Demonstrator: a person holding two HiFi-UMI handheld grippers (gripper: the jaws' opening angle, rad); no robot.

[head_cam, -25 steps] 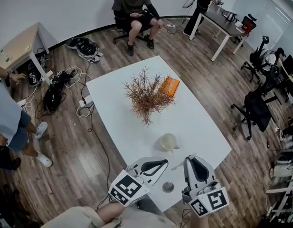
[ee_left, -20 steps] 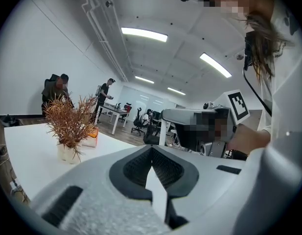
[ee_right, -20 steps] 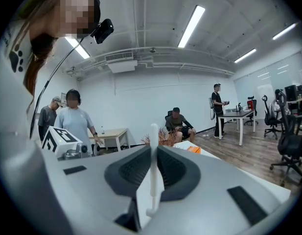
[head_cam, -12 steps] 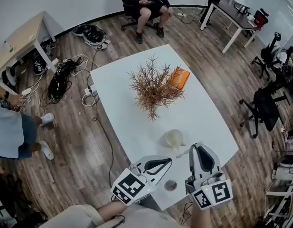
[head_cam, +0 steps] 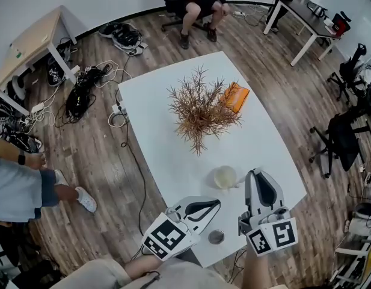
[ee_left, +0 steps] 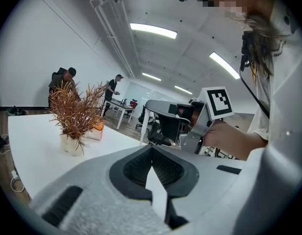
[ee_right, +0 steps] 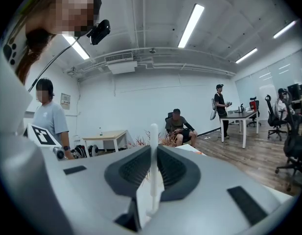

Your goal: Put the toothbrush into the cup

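Your right gripper (head_cam: 255,176) is clenched on the white toothbrush (ee_right: 153,141), holding it just beside the cup (head_cam: 225,177) on the white table (head_cam: 155,113). Your left gripper (head_cam: 214,205) sits near the table's edge, its jaws pressed together on nothing.

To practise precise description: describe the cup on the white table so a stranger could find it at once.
Find the white table mid-room, with a dried plant at its centre. Between that plant and the table's near edge stands the cup, left of the right gripper holding the toothbrush. It is pale, round and open-topped, unlike the smaller dark disc nearer the edge.
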